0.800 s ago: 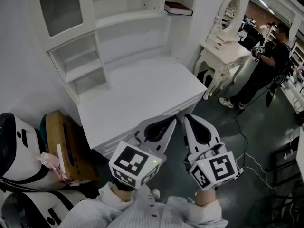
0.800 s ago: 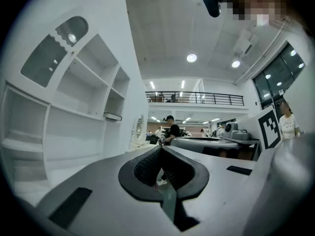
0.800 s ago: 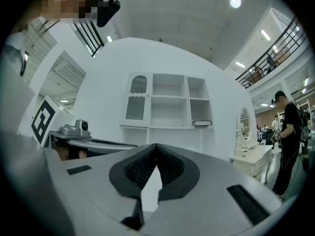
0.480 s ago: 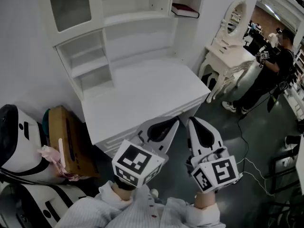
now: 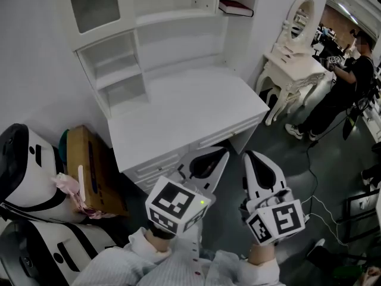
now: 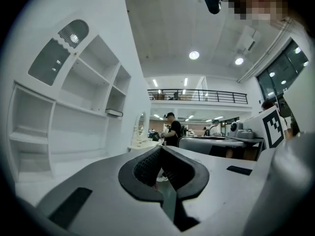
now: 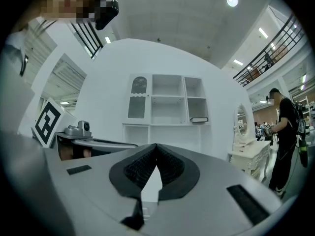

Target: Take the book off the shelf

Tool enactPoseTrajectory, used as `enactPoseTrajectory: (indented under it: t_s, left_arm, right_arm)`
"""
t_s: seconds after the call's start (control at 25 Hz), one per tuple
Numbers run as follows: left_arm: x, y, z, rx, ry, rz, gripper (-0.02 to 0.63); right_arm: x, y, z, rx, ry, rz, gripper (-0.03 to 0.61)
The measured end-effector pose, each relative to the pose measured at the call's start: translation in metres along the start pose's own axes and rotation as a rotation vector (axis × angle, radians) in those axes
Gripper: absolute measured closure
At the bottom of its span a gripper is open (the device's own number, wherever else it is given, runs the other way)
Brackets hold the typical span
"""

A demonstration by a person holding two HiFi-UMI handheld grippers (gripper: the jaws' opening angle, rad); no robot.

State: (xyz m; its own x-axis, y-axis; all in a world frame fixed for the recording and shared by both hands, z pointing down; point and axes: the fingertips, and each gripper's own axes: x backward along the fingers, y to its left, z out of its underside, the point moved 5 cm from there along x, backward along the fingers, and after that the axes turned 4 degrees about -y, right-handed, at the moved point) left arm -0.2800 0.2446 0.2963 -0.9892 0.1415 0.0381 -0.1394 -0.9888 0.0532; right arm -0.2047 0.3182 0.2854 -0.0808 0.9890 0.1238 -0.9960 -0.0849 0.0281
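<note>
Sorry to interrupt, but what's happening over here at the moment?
A person holds a gripper in each hand in front of a white desk. The left gripper and right gripper are both shut and empty, short of the desk's front edge. The book lies flat in the right-hand column of the hutch, not yet touched.

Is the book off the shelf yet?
No, the book lies flat in the top right compartment of the shelf.
</note>
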Motion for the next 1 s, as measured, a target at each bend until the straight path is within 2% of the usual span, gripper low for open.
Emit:
enactPoseTrajectory:
  t_s: [0.2, 0.4, 1.0]
  left_arm:
    - [-0.011, 0.003, 0.008, 0.006, 0.010, -0.006, 0.604]
    - [-0.045, 0.025, 0.007, 0.000, 0.003, 0.005, 0.604]
    - [-0.156, 0.154, -0.010, -0.037, -0.004, -0.009, 0.604]
  right_arm:
    - [-0.001, -0.009, 0.014, -0.017, 0.025, 0.005, 0.565]
    - [-0.029, -0.036, 0.020, -0.008, 0.029, 0.015, 0.565]
    - [-0.180, -0.117, 0.028, -0.005, 0.009, 0.009, 0.565]
